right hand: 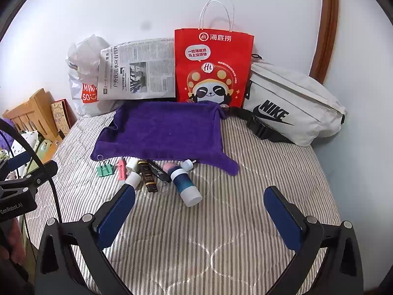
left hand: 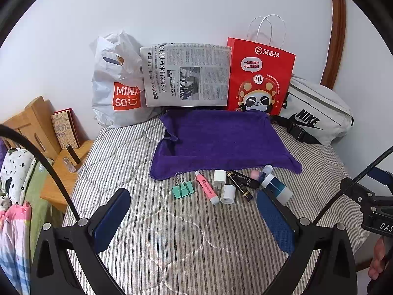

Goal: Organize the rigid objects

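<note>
- On the striped bed [left hand: 172, 221], just in front of the purple towel [left hand: 221, 140], the small rigid things lie in one loose row: a green binder clip [left hand: 183, 189], a pink highlighter [left hand: 207, 188], a white charger plug [left hand: 219, 178], a small white cylinder [left hand: 228, 194], two dark tubes [left hand: 243, 182] crossing each other, a pink-capped item [left hand: 256, 174] and a blue-and-white bottle [left hand: 276, 186].
- Nothing rests on the towel; by my reading no sorting is done yet and every piece is left to place.
- Left gripper [left hand: 194, 221] hangs over bare bed short of the row, its fingers spread wide and holding nothing.
- Right gripper [right hand: 200, 221] is likewise wide open and empty, short of the bottle [right hand: 185, 184]; its left finger [right hand: 115, 216] overlaps the white cylinder [right hand: 133, 179] in that view, though contact cannot be told.
- Along the wall stand a white shopping bag [left hand: 115, 81], a newspaper [left hand: 186, 73], a red paper bag [left hand: 258, 73] and a white waist bag [left hand: 316, 113].
- Which of these is the goal container cannot be told.
- Hard to make out: the pink-capped item is half hidden behind the bottle, a clear piece beside the tubes is barely readable, and the left finger [left hand: 275, 221] of the left gripper covers the bed near the bottle's base.
</note>
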Demonstrator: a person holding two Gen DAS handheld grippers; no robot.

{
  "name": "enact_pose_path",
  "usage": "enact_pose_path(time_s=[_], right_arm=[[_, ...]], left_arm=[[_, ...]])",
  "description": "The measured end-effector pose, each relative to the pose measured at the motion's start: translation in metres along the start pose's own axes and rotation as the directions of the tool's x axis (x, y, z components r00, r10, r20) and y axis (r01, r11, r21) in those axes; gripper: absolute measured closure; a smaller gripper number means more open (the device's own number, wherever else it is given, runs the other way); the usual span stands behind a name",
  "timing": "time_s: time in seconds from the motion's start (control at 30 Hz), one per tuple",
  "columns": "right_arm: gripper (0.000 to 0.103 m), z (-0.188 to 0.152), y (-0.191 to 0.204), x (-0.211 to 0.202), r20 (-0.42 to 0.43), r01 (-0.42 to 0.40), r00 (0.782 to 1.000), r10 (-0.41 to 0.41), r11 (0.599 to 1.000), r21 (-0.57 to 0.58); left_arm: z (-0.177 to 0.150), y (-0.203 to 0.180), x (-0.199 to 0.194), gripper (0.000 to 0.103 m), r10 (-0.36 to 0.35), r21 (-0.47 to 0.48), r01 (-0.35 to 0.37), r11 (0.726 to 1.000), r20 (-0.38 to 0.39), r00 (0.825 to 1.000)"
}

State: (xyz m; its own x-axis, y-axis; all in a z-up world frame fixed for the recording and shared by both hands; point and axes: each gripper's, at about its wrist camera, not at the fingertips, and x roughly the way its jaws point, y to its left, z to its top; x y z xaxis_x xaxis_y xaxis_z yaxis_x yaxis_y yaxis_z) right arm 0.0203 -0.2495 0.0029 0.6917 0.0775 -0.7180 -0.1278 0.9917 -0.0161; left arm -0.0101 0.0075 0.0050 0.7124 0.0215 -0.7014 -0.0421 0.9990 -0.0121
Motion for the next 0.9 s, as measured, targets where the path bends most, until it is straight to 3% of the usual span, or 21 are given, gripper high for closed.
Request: enact_pose_path(time_s=[0.9], right_arm=[[0.000, -0.0013, -0.0008, -0.0069, 0.011, 0.011, 1.000, -0.011, 1.000, 0.007]], left_arm=[[-0.0018, -0.0066, -0.0027, 0.000, -0.002, 0.024, 0.002, 1.000, -0.007, 1.000]])
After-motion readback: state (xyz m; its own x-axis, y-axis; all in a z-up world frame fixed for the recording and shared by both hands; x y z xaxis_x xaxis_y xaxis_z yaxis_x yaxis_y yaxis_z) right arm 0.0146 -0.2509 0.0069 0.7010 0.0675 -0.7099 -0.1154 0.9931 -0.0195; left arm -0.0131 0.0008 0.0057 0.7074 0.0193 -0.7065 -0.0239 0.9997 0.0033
